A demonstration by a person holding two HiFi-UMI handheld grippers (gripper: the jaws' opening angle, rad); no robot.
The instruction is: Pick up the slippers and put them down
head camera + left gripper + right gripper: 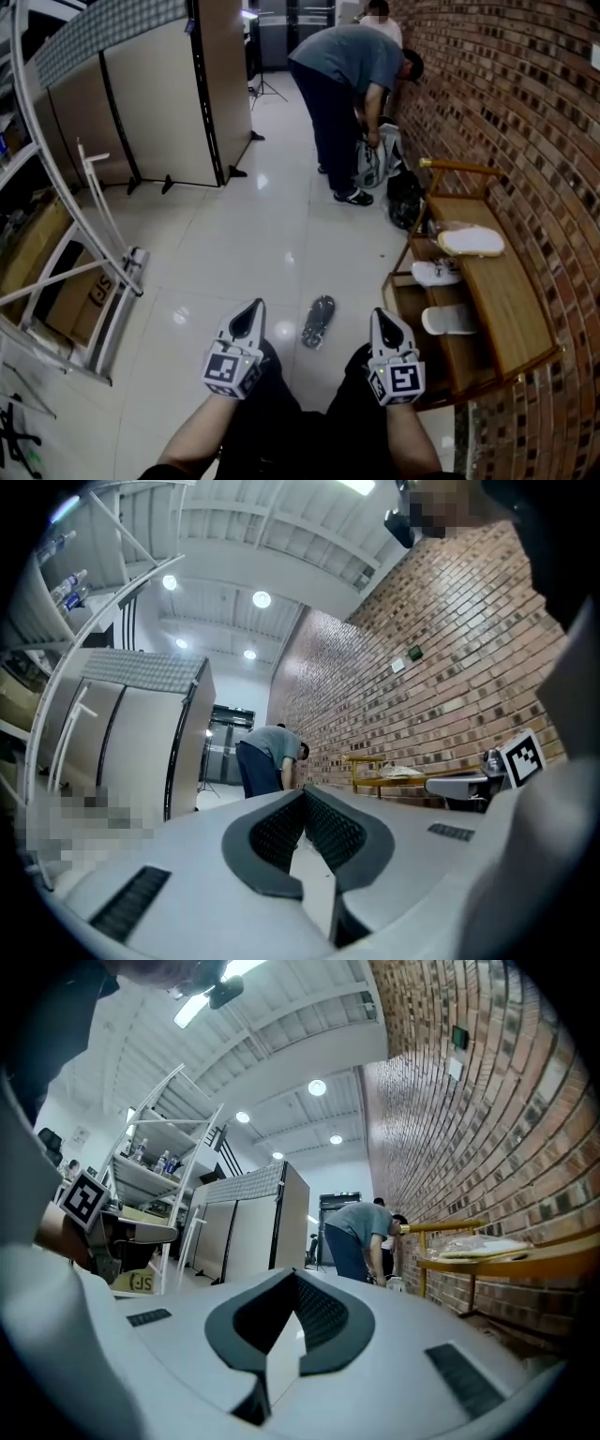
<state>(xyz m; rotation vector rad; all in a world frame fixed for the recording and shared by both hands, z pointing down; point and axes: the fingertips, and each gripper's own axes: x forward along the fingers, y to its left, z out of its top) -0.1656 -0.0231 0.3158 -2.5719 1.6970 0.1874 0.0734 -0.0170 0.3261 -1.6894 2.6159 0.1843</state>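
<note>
A dark slipper (319, 321) lies sole-up on the glossy floor, between my two grippers and just ahead of them. My left gripper (255, 306) is to its left, shut and empty; in the left gripper view (303, 791) its dark pads meet at the tip. My right gripper (381, 314) is to the slipper's right, also shut with nothing in it, the tips touching (292, 1274). Two white slippers (437, 273) (448, 320) rest on the shelves of a wooden rack (511, 309) by the brick wall. A pale wrapped pair (471, 241) lies on the rack's top.
A person (347, 75) bends over a bag further along the brick wall, with a black bag (405, 199) on the floor nearby. A folding screen (159, 94) stands at the back left. A white metal shelf frame (84, 234) and a cardboard box (89, 295) are at the left.
</note>
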